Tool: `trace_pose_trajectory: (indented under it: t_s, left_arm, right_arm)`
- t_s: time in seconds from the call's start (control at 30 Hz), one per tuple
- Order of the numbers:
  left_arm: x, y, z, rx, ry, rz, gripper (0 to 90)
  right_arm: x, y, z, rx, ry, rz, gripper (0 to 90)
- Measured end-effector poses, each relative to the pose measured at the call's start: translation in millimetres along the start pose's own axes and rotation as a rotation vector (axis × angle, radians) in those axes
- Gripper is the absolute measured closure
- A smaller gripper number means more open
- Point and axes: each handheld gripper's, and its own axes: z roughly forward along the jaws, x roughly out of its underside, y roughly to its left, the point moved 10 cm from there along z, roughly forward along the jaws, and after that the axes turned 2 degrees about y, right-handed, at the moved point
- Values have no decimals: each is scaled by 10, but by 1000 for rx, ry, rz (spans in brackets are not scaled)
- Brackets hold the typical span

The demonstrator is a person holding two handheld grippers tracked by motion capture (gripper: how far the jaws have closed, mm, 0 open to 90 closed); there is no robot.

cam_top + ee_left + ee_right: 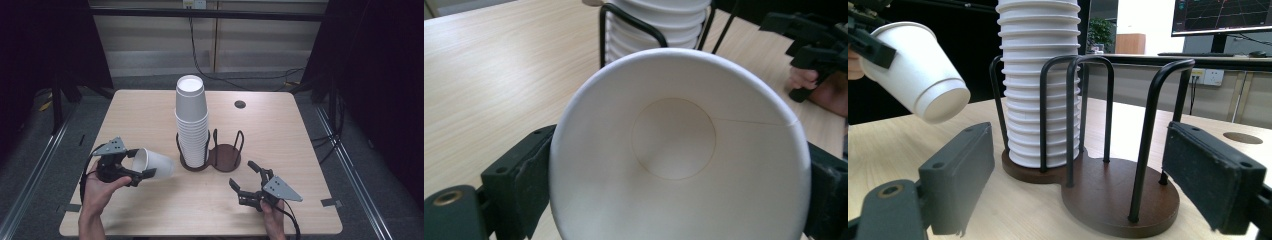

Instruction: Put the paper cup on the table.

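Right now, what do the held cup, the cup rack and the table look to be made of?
The cup looks like thin white paper, matte: a side seam and a glued round bottom show inside it. The rack seems to have a dark brown base, probably stained wood with a slight sheen, and thin black rods, likely coated metal. The table shows a pale wood grain, perhaps a laminate.

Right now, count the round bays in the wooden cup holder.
2: the left bay holds the stack of paper cups; the right bay stands empty beside it, on the table.
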Motion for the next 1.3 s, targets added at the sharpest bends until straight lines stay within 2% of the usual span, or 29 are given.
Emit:
trace_pose_trajectory:
  t_s: [0.13, 0.17, 0.23, 0.3, 0.33, 0.37, 0.43, 0.53, 0.57, 0.67, 0.77, 0.83, 0.97, 1.03, 1.13, 1.17, 1.23, 1.27, 1.3]
  left_arm:
    - [-13, 69, -26, -9, 10, -13, 84]
    - [-11, 132, -41, -41, 36, -6, 84]
    - [-17, 138, -43, -40, 41, -17, 84]
    - [-40, 184, -58, -47, 50, -3, 84]
    - [-46, 206, -60, -55, 61, -9, 84]
    - [-62, 257, -69, -74, 81, 2, 84]
    - [-70, 260, -67, -69, 87, -4, 84]
    - [-92, 320, -59, -95, 115, 4, 84]
    - [-96, 374, -45, -114, 144, 1, 84]
    - [-107, 434, -20, -136, 163, -10, 83]
    - [-135, 516, 19, -161, 206, -22, 81]
    - [-144, 538, 28, -168, 214, -16, 81]
    - [-191, 632, 26, -202, 265, -9, 81]
    - [-189, 646, 29, -206, 298, -2, 80]
    - [-196, 663, 51, -220, 310, 4, 80]
    - [-192, 675, 73, -211, 335, 6, 79]
    - [-194, 695, 84, -217, 340, 6, 79]
    - [-189, 703, 98, -209, 351, 2, 79]
    - [-183, 723, 106, -218, 366, 8, 79]
  right_arm:
    - [0, 0, 0, 0, 0, 0, 130]
    - [0, 0, 0, 0, 0, 0, 130]
    - [0, 0, 0, 0, 0, 0, 130]
    - [0, 0, 0, 0, 0, 0, 130]
    - [0, 0, 0, 0, 0, 0, 130]
    - [0, 0, 0, 0, 0, 0, 130]
    - [0, 1, 0, 0, -1, -1, 130]
    - [-1, 2, -1, -1, -1, -1, 130]
    - [-1, 2, 0, -2, -2, -1, 130]
    - [-1, 3, -1, -3, -2, -1, 130]
    - [-3, 6, 0, -7, -4, -2, 130]
    - [-4, 5, 0, -7, -5, -3, 131]
    - [-4, 6, -1, -8, -6, -4, 131]
    - [-4, 6, 0, -8, -5, -3, 132]
    - [-3, 8, 0, -10, -4, -1, 132]
    - [-2, 8, 0, -11, -3, -1, 132]
    - [-2, 8, 1, -11, -3, 0, 132]
    - [-2, 8, 1, -11, -3, 0, 132]
    - [-2, 8, 0, -11, -3, -1, 132]
